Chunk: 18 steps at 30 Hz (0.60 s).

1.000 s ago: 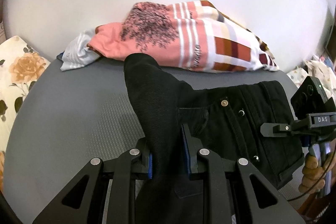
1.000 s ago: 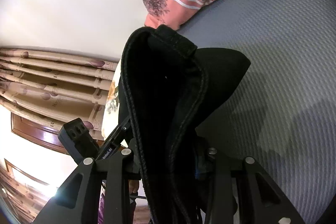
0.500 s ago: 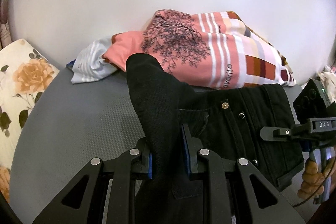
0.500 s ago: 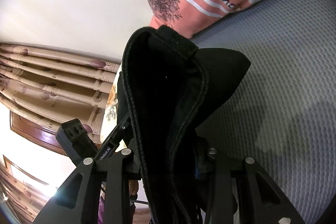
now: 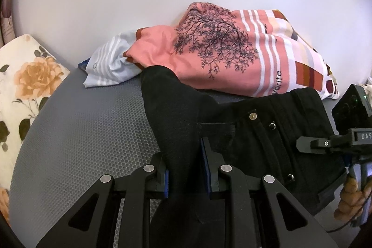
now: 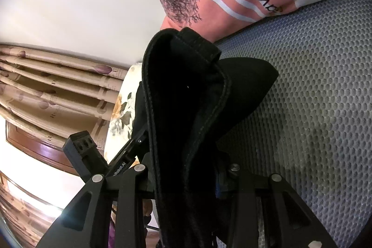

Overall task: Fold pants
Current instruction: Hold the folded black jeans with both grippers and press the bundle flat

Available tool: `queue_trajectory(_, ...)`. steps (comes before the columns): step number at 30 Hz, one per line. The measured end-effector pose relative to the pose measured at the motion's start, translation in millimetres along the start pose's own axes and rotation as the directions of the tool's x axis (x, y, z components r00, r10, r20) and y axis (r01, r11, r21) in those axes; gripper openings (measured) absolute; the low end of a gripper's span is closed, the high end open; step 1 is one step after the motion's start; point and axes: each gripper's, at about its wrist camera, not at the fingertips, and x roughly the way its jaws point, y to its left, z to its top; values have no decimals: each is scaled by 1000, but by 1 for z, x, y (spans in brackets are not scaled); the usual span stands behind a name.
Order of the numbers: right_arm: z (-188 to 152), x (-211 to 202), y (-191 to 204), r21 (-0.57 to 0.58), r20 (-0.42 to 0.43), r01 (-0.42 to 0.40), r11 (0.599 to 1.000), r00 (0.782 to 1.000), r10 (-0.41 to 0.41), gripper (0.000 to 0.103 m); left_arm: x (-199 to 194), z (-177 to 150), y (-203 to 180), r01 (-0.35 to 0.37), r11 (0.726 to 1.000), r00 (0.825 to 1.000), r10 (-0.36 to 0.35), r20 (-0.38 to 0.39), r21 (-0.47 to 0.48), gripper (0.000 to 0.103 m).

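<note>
Black pants (image 5: pixel 251 138) with a brass button and snaps are held up over a grey mesh surface (image 5: pixel 76 136). My left gripper (image 5: pixel 184 169) is shut on one side of the waistband, the cloth bunched between its blue pads. My right gripper (image 6: pixel 186 178) is shut on the other side of the waistband (image 6: pixel 176 108), which rises thick and folded before its camera. The right gripper also shows in the left wrist view (image 5: pixel 344 143), to the right of the pants. The legs are hidden below both views.
A pink striped pillow with a tree print (image 5: pixel 227 62) and a pale striped cloth (image 5: pixel 111 66) lie against the white wall behind the pants. A floral cushion (image 5: pixel 25 78) sits at the left edge. Curtains (image 6: pixel 53 94) hang to the left in the right wrist view.
Both grippers have moved toward the wall with the pants still held. The pillow looks larger and closer in both views. The grips have not changed.
</note>
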Motion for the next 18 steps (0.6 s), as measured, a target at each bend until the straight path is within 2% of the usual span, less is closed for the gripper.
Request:
queue_trajectory(8, 9, 10, -6, 7, 2, 10, 1000, 1000, -10, 31, 8, -3, 5, -6, 1000, 1000, 6, -5, 2, 22)
queue_trajectory(18, 4, 2, -21, 14, 9, 39, 999, 999, -39, 31, 17, -9, 8, -19, 1000, 1000, 19, -12, 8, 22)
